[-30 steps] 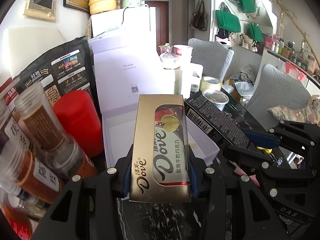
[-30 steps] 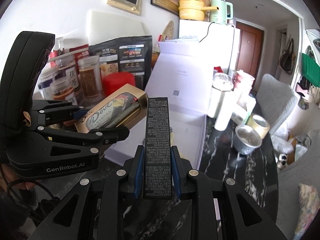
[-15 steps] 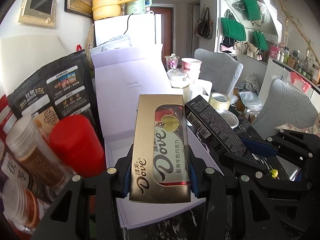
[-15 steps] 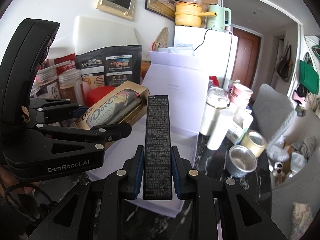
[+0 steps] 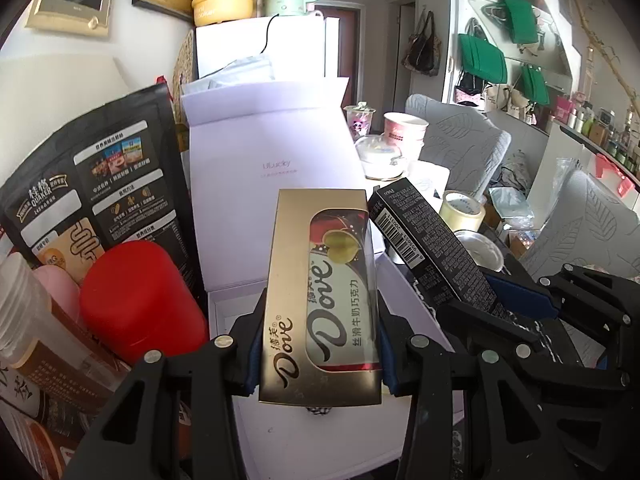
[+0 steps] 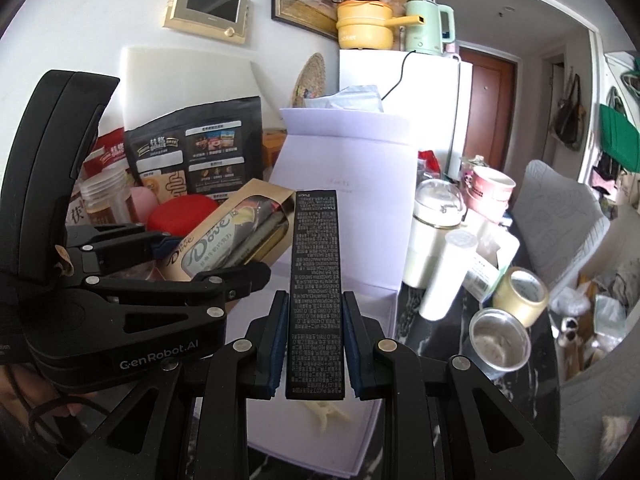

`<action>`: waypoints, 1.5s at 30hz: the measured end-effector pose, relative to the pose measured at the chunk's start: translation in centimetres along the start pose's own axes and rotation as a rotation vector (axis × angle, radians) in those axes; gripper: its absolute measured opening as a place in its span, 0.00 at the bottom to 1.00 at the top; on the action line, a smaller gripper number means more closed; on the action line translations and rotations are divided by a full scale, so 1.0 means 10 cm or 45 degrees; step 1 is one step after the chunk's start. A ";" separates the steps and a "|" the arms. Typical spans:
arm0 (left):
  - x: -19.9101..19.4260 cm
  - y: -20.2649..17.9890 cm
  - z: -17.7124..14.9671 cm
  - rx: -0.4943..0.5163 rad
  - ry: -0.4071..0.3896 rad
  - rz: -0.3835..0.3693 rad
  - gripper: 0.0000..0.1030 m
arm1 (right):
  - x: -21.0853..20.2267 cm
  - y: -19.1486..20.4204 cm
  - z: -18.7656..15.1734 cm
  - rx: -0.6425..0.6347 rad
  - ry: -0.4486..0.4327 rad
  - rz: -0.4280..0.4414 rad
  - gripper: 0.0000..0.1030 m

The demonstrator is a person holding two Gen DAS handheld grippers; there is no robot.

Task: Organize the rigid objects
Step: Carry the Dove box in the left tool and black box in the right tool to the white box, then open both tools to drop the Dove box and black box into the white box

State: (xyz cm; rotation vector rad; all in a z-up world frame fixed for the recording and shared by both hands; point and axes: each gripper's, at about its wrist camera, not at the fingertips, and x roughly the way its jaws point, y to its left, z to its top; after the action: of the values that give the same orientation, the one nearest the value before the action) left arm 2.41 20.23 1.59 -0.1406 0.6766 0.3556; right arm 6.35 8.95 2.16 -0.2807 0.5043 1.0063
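1. Two items in hand, neither yet put away: the left gripper (image 5: 320, 344) has its blue pads clamped on the sides of the gold Dove chocolate box (image 5: 320, 300); the right gripper (image 6: 316, 344) is closed narrowly on the slim black carton (image 6: 316, 292)
2. Position of both: held in the air over the open white gift box (image 5: 276, 172), side by side, tilted forward and down toward its tray; neither touches the tray as far as can be seen
3. White gift box: lid standing upright at the back, tray lying open below the grippers; a pale clothes-peg-like object (image 6: 326, 416) shows in the tray under the black carton, and a small dark checked thing (image 5: 320, 410) sits below the chocolate box, too hidden to name
4. Judged stage: pick-up finished for both cartons, carry roughly complete, placing not yet done
5. Remaining, by judgement: lower each carton flat into the tray, release, then possibly close the lid
6. Unsorted nearby: red canister (image 5: 140, 300), black oats pouch (image 5: 96, 184), tape roll (image 6: 520, 296), metal cup (image 6: 500, 340), white tumbler (image 6: 438, 236); whether these belong to the task cannot be told
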 end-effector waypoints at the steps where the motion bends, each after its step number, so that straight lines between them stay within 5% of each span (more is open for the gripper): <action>1: 0.02 0.00 0.00 -0.003 0.007 0.001 0.43 | 0.04 0.00 0.00 0.003 0.004 0.004 0.24; 27: 0.93 0.12 -0.20 -0.067 0.281 -0.035 0.43 | 0.78 -0.21 -0.24 0.064 0.210 0.001 0.24; 43: 1.31 0.18 -0.39 -0.079 0.468 0.024 0.43 | 1.05 -0.31 -0.36 0.106 0.375 -0.069 0.25; 45: 1.29 0.16 -0.41 -0.062 0.468 0.057 0.44 | 1.07 -0.34 -0.38 0.118 0.392 -0.076 0.33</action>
State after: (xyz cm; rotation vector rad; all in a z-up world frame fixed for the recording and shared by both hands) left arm 8.78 24.29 -9.75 -0.2408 1.0359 0.3932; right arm 12.91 13.34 -6.68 -0.3686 0.8151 0.8826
